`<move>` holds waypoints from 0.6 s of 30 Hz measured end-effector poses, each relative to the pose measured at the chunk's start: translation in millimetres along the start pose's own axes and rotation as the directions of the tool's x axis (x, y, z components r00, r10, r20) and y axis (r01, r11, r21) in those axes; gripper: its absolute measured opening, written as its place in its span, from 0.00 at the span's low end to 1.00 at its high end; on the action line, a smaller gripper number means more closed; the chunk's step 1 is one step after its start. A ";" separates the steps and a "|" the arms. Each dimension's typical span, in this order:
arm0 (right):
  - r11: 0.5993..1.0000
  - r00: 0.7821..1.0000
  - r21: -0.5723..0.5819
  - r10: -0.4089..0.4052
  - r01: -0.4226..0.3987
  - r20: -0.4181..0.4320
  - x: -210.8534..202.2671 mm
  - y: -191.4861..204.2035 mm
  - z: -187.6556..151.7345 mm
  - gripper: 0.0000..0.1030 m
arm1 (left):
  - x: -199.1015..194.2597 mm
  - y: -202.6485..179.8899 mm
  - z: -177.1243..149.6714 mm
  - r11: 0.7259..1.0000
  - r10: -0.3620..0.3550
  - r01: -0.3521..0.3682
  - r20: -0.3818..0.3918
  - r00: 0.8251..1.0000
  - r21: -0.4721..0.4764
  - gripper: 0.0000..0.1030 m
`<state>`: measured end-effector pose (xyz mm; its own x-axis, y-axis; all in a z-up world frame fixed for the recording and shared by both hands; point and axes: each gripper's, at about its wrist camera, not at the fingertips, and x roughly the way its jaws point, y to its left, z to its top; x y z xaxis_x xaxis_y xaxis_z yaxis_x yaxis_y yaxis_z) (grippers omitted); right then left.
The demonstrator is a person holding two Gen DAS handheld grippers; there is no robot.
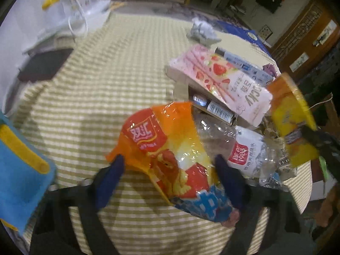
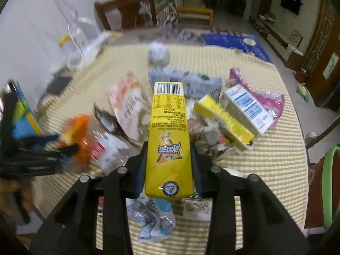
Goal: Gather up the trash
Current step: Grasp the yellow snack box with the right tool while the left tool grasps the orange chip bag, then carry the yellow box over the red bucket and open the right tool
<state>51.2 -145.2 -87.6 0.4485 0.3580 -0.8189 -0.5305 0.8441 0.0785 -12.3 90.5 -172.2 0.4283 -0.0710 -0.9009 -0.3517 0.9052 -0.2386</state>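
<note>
My left gripper is shut on an orange snack wrapper and holds it above the striped tablecloth. My right gripper is shut on a yellow drink carton, which also shows at the right of the left wrist view. The trash pile lies just beyond: a pink Pocky box, a crushed clear bottle, a crumpled paper ball, a yellow box and a pink wrapper.
A blue and yellow cloth bag hangs at the left. A white appliance with a cord and a dark flat object sit at the table's far left. A foil wrapper lies below my right gripper. Chairs stand behind the table.
</note>
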 end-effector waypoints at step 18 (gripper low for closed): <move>0.989 0.988 0.136 0.037 -0.058 0.153 -50.6 -26.0 5.7 0.35 | -65.6 -28.8 28.0 0.992 -0.127 0.120 0.191 0.973 0.044 0.22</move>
<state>46.4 -183.0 -45.0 0.5330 0.4459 -0.7191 -0.4530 0.8682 0.2026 -7.0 80.9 -96.0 0.6207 -0.1036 -0.7772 -0.2608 0.9075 -0.3293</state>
